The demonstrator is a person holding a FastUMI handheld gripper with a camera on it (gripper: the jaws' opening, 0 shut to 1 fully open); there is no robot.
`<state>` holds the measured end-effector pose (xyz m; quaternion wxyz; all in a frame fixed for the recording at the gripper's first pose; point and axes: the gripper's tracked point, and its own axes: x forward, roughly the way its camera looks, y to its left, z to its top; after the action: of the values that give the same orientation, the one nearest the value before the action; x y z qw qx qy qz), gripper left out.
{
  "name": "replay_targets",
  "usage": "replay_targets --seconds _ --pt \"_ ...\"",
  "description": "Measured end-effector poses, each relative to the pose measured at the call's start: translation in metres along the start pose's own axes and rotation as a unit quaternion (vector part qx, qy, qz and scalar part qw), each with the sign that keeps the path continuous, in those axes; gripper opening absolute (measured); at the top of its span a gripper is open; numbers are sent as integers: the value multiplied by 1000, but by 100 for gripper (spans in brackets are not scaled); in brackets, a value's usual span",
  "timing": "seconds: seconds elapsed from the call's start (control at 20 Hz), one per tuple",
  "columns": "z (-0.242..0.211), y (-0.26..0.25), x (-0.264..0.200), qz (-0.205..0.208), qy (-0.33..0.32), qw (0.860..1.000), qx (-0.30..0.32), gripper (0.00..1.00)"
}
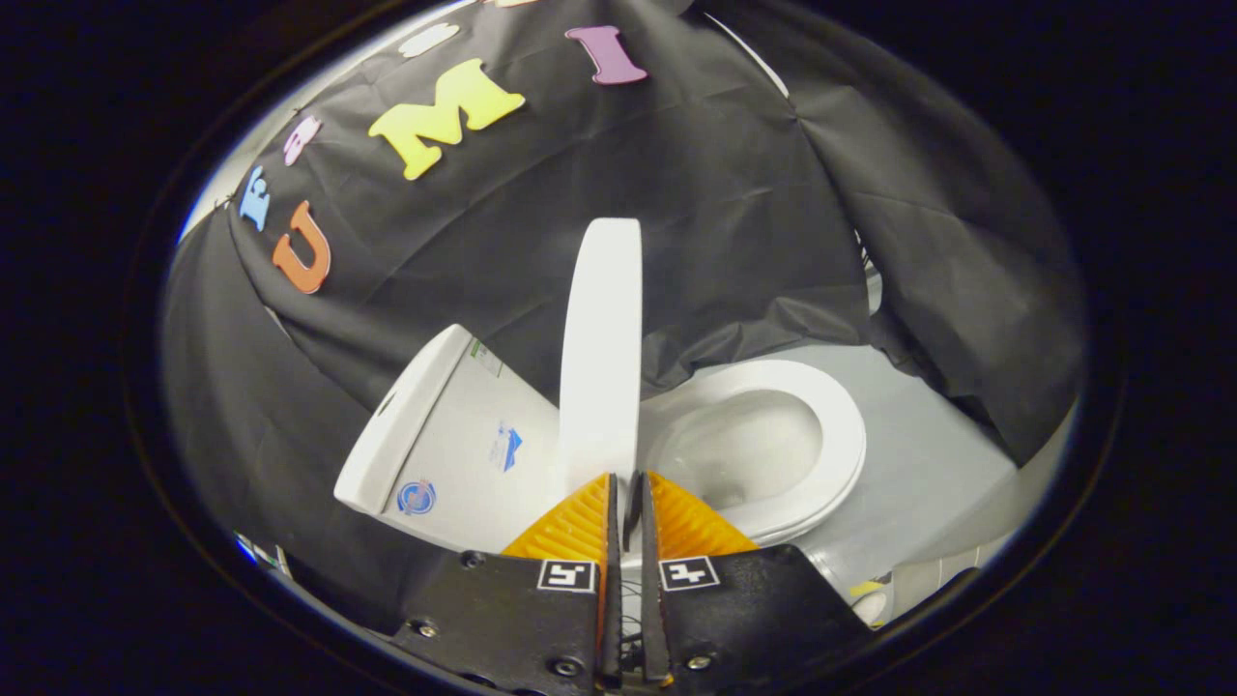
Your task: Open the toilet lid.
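The lid [601, 348] stands raised on edge, its long axis running straight up and away from the gripper [628, 483], seen edge-on as a narrow white slab rising from just between the fingertips toward the far booth wall [734, 193]. Its lower edge sits in the thin slot between the two fingers [575, 527], which are drawn nearly together; they appear to be pinching that edge, though whether both pads actually press on it is hard to tell from this angle. To the right of the lid lies the seat [821, 425], flat over the open bowl [744, 449], well clear of the lid's face. To the left sits the tank [454, 445], its top tilted toward the black cloth, with the lid's back turned toward it. Grey floor [928, 464] spreads to the right beyond the seat. Judged from this, the lid is already near upright, and what remains turns on one relation: the tank lies just left of the lid, so any further swing would carry the slab leftward to rest against it.
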<state>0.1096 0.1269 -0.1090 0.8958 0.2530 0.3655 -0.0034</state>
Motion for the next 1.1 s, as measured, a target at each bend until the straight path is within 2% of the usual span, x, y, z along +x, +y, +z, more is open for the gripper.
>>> replay_targets --seconds 0.5,1.1 --pt "-5 62 -1 3 -14 997 -70 11" --pt "-28 146 10 30 -18 987 -157 16"
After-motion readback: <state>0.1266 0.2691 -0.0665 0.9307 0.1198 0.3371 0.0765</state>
